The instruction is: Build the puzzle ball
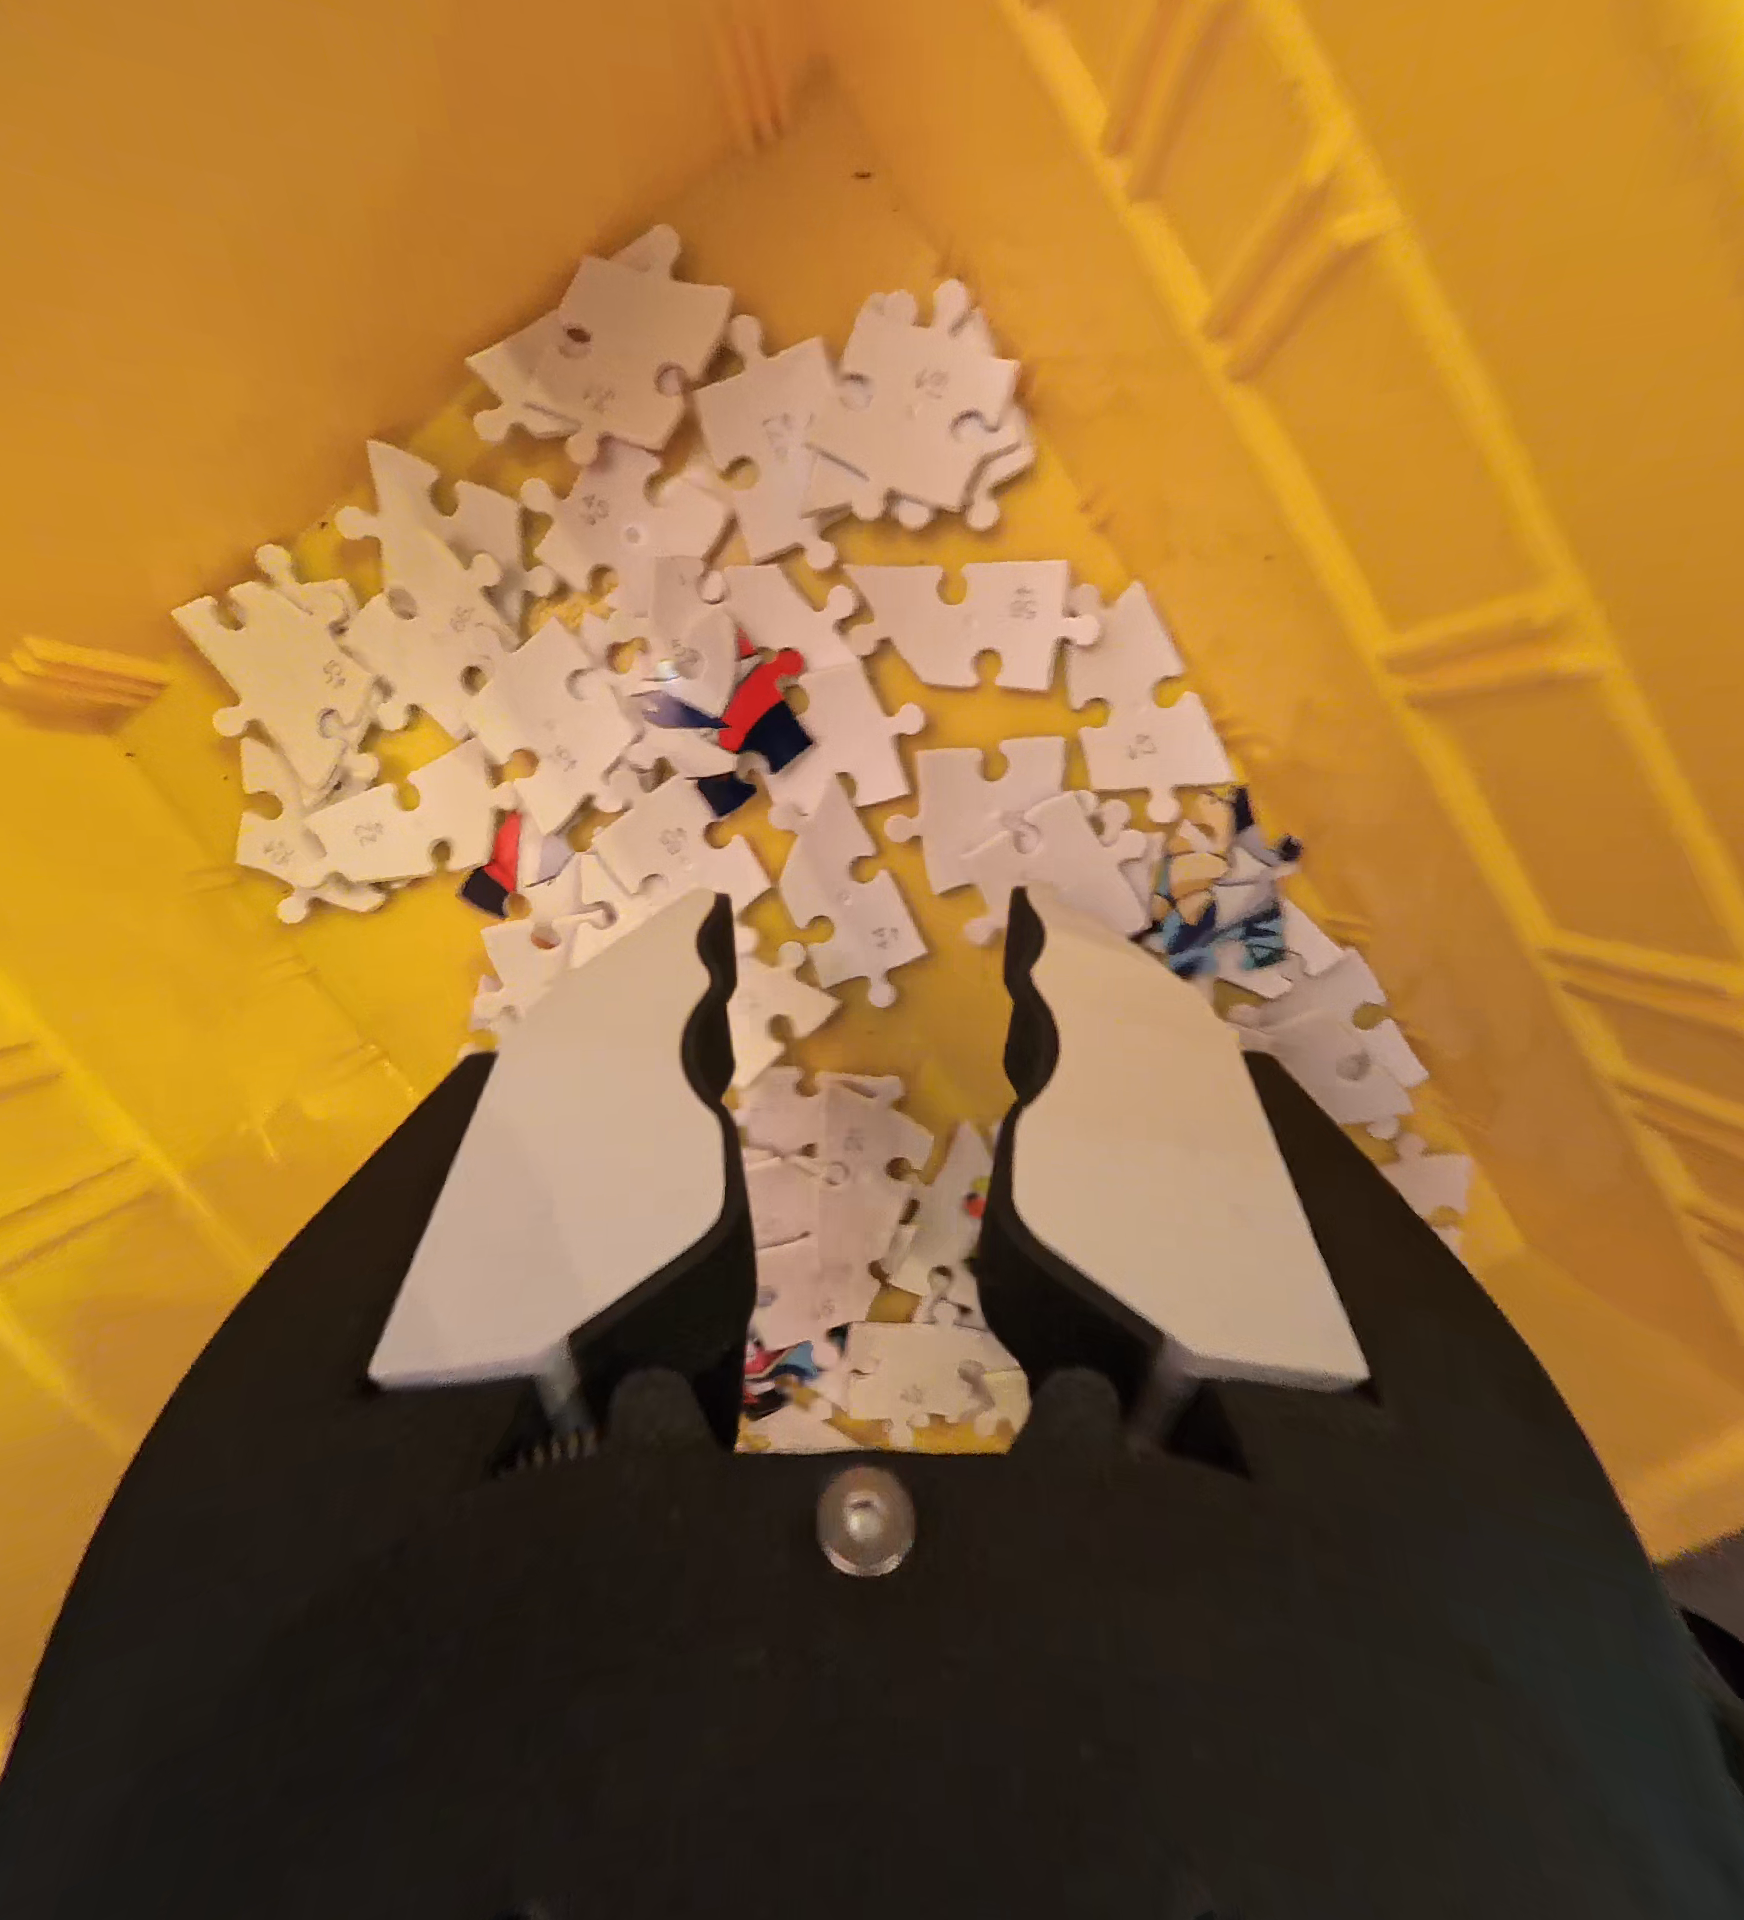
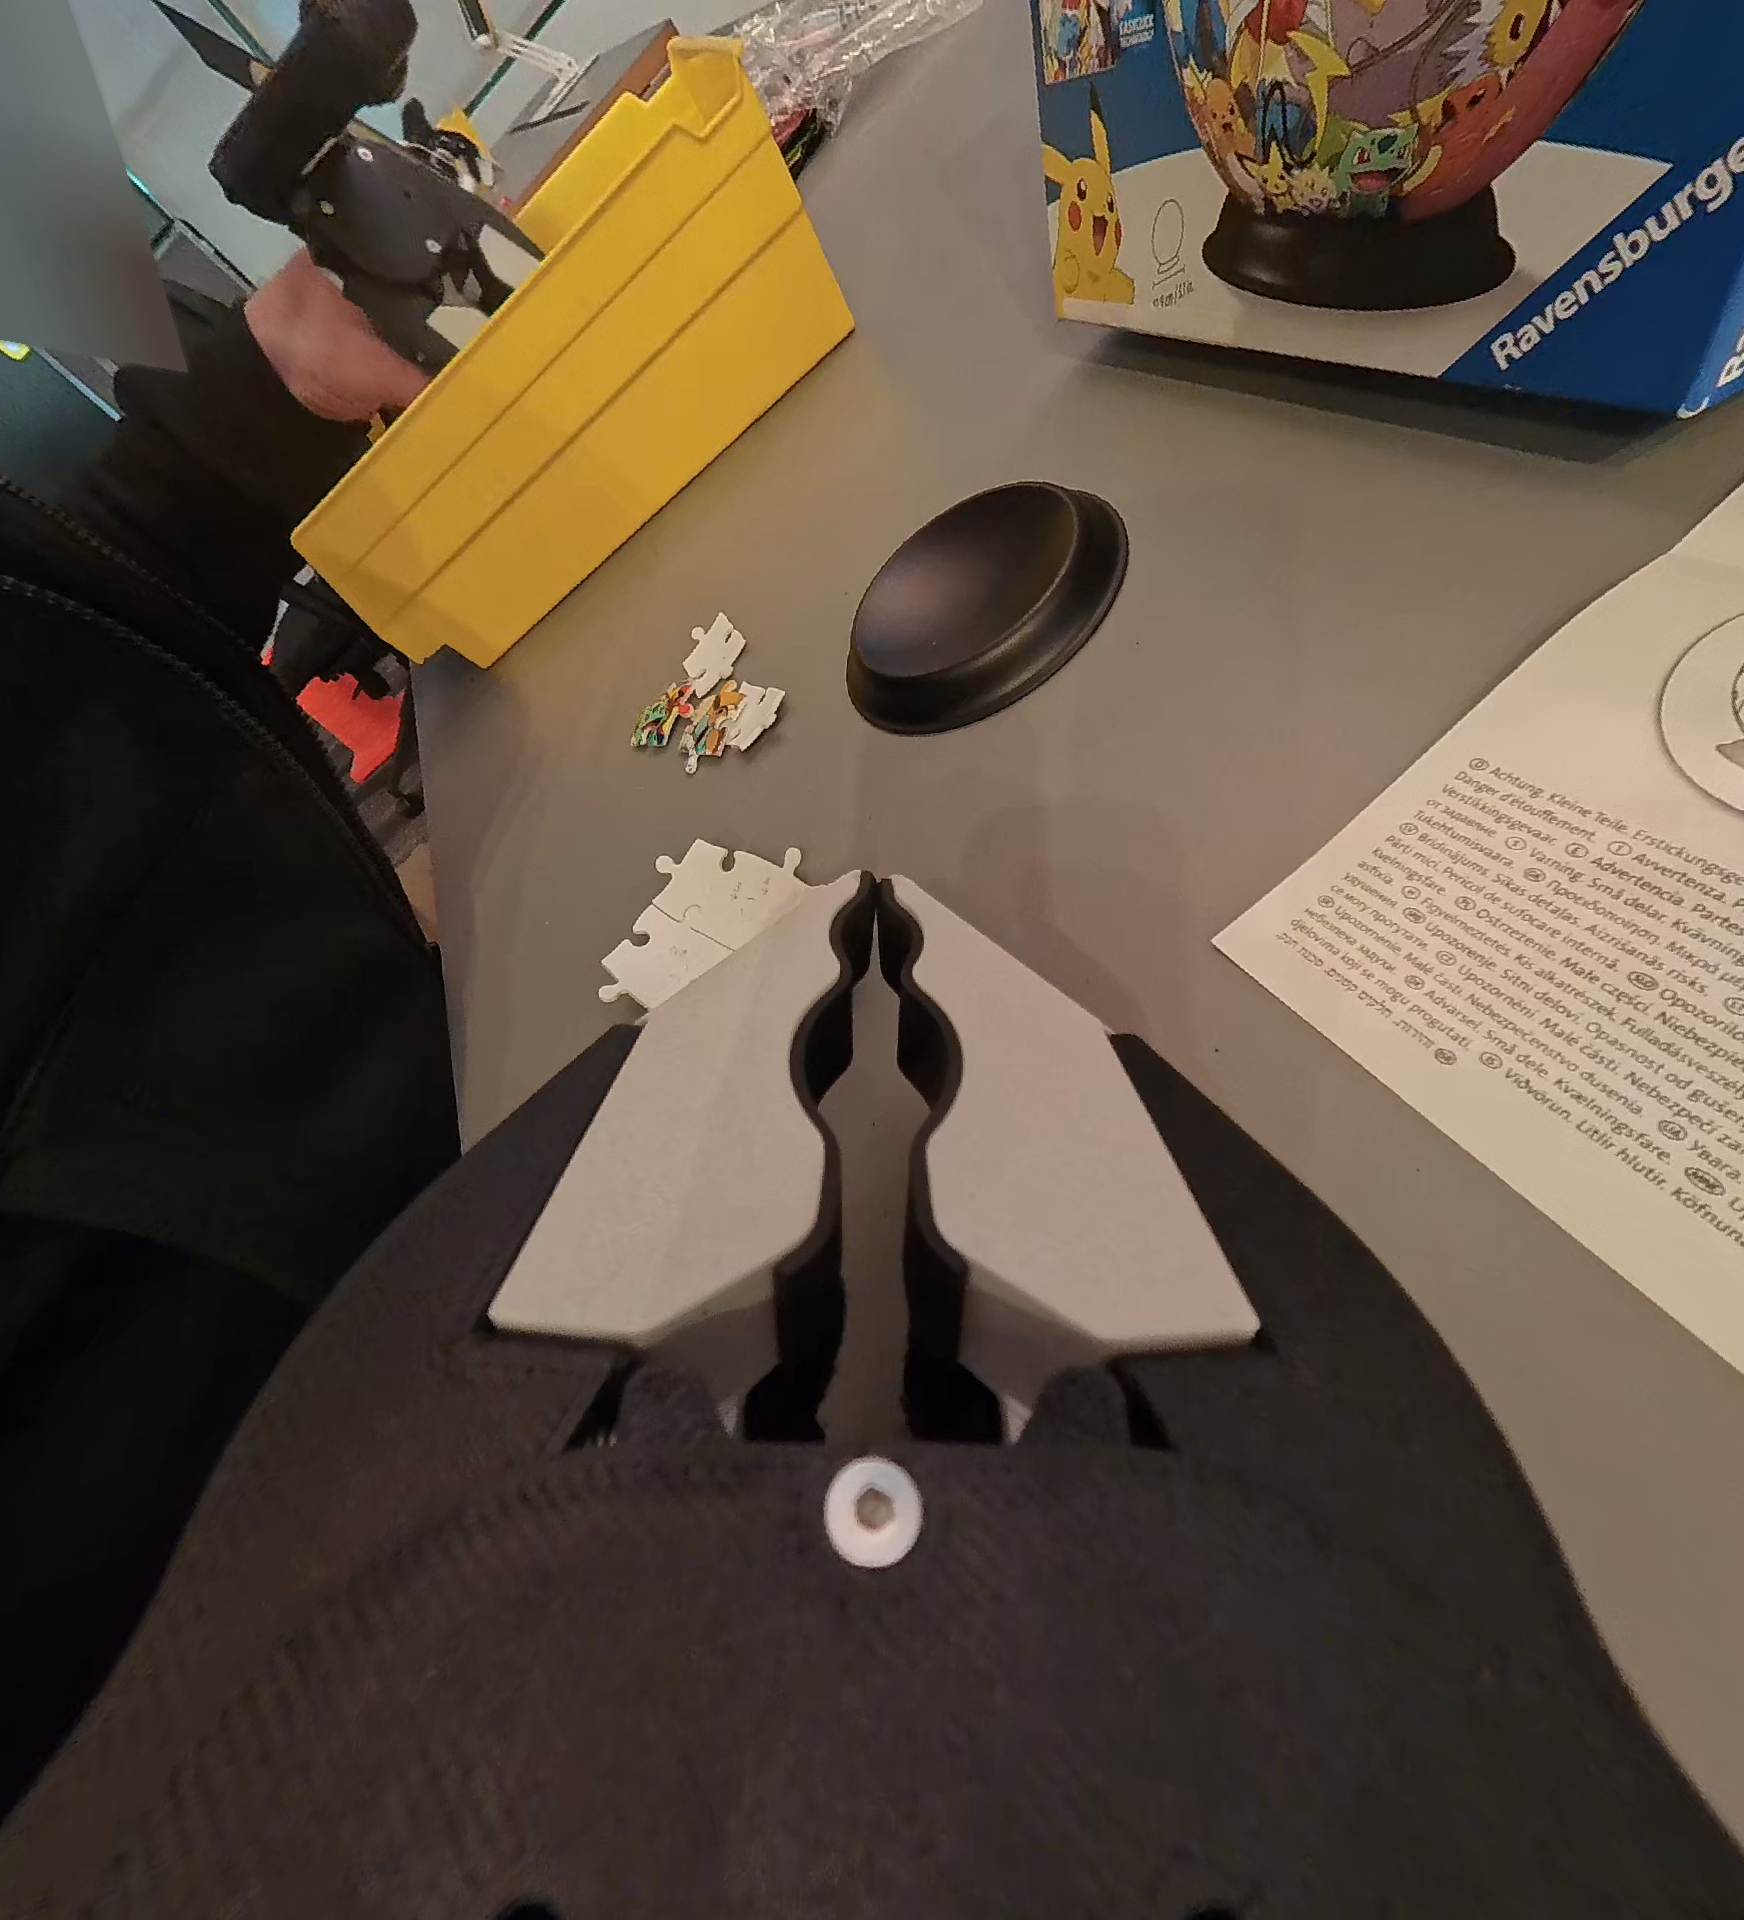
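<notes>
My left gripper [image 1: 870, 909] is open and empty inside the yellow bin [image 1: 224, 343], just above a heap of loose puzzle pieces [image 1: 639, 665], mostly white side up, a few showing colour. My right gripper [image 2: 872, 883] is shut and empty over the grey table [image 2: 1107, 935]. Joined white pieces [image 2: 712, 914] lie just left of its fingertips, partly hidden by the left finger. A small cluster of coloured and white pieces [image 2: 710, 694] lies farther off. The black round ball stand [image 2: 987, 608] sits beyond it. The yellow bin also shows in the right wrist view [image 2: 587, 384], with the left gripper [image 2: 400, 208] reaching in.
The puzzle box [image 2: 1419, 177] stands at the back right. A printed instruction sheet [image 2: 1574, 935] lies at the right. A person's hand [image 2: 317, 343] holds the left gripper, and a dark jacket [image 2: 120, 883] fills the left side past the table's edge. The tips of one gripper are about 45 centimetres away from the tips of the other.
</notes>
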Motion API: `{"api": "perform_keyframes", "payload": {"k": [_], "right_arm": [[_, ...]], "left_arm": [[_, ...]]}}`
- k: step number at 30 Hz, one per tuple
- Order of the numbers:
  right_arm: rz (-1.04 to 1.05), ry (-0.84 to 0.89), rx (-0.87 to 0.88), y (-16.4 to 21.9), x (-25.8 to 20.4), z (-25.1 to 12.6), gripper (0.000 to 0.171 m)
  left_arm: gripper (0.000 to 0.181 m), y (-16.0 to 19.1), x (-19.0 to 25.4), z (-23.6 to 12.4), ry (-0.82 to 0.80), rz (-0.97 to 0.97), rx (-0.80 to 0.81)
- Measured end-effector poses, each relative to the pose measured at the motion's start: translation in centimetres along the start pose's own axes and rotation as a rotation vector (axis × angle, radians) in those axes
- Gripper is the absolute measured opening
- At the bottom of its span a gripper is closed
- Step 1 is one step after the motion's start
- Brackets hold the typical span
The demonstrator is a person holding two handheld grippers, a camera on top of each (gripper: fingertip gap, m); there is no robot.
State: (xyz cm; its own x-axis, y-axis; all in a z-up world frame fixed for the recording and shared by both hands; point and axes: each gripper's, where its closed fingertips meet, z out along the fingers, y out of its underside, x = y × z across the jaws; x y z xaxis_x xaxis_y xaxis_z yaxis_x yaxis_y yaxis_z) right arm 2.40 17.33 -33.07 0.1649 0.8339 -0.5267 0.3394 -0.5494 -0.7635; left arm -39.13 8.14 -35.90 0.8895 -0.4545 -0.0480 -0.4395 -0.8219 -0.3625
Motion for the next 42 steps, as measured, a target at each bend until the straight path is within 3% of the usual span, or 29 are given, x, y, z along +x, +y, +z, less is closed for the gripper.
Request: {"api": "perform_keyframes", "payload": {"k": [9,13,28,34,38,42], "right_arm": [[-0.002,0.002,0.000,0.0,0.0,0.0,0.000],[-0.001,0.001,0.002,0.0,0.0,0.0,0.000],[-0.004,-0.005,0.008,-0.1,-0.1,-0.1,0.000],[-0.006,-0.007,0.010,-0.1,-0.2,-0.1,0.000],[-0.006,-0.010,0.012,-0.2,-0.2,-0.1,0.000],[-0.008,-0.014,0.013,-0.2,-0.3,-0.1,0.000]], "left_arm": [[0.046,0.4,2.7,1.0,0.090,0.090,-0.025],[0.036,0.5,3.3,1.3,0.114,0.112,-0.036],[0.002,-0.5,2.7,0.1,0.056,0.104,0.041],[0.002,-0.7,2.5,-0.6,0.033,0.096,0.060],[0.002,-1.8,2.3,-2.9,0.030,0.038,0.131],[0.002,-5.9,4.7,-7.5,0.156,-0.036,0.331]]}}
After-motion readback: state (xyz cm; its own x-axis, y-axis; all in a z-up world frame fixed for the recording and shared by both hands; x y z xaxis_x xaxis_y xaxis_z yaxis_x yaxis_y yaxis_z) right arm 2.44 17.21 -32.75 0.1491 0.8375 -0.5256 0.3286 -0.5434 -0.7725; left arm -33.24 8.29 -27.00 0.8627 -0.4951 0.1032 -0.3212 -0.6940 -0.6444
